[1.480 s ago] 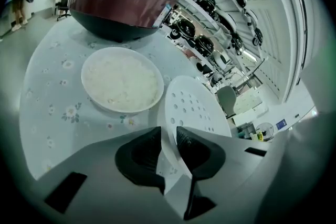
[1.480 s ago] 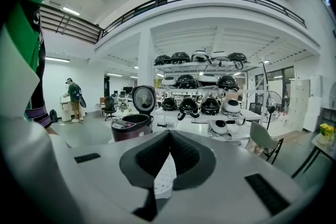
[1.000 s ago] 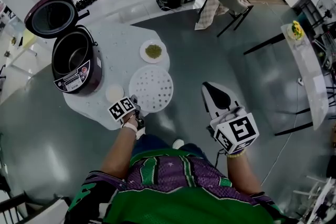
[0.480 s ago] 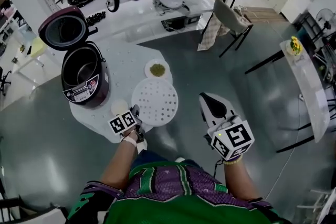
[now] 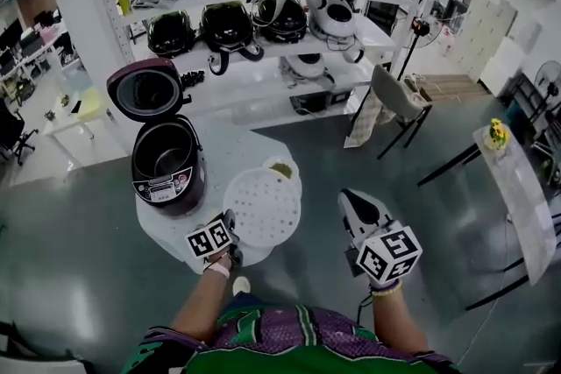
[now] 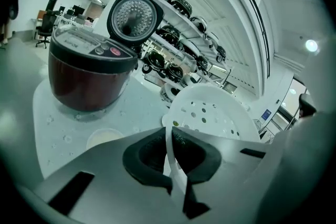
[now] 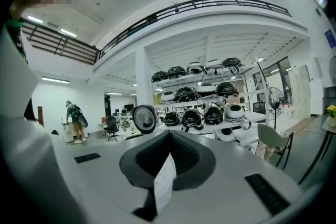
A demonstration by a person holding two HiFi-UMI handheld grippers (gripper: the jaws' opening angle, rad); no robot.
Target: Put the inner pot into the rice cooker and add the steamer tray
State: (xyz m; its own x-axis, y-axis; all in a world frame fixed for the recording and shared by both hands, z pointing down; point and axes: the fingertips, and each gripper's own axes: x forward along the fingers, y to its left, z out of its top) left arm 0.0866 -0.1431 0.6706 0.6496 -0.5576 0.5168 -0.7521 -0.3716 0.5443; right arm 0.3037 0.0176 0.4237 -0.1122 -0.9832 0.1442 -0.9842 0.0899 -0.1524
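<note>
Got the steamer tray (image 5: 261,208) pinched by its near rim in the left gripper (image 5: 230,222), jaws squeezed tight on that thin white edge. Looks to be up off the table (image 5: 223,144) and tilted, just right of the rice cooker (image 5: 166,181) and partly covering a little dish of green stuff (image 5: 280,168). Nothing in the right gripper (image 5: 351,199), jaws pressed together, parked well off to the right over the floor.

Tips for this bit: carry across to the left with the rim grip kept firm, because of the likely droop or swing from holding a wide disc by one edge. Level out before going over the cooker mouth, mind the open lid (image 5: 147,90) standing up at the back, then lower flat to seat on the pot rim instead of jamming on a slant. Pretty sure about the inner pot (image 5: 165,158) already sitting in there, going by the shiny dark bowl inside.

As for the tray itself: round, white, thin plastic by the look, shallow, peppered with rows of small holes, slim rim all round
</note>
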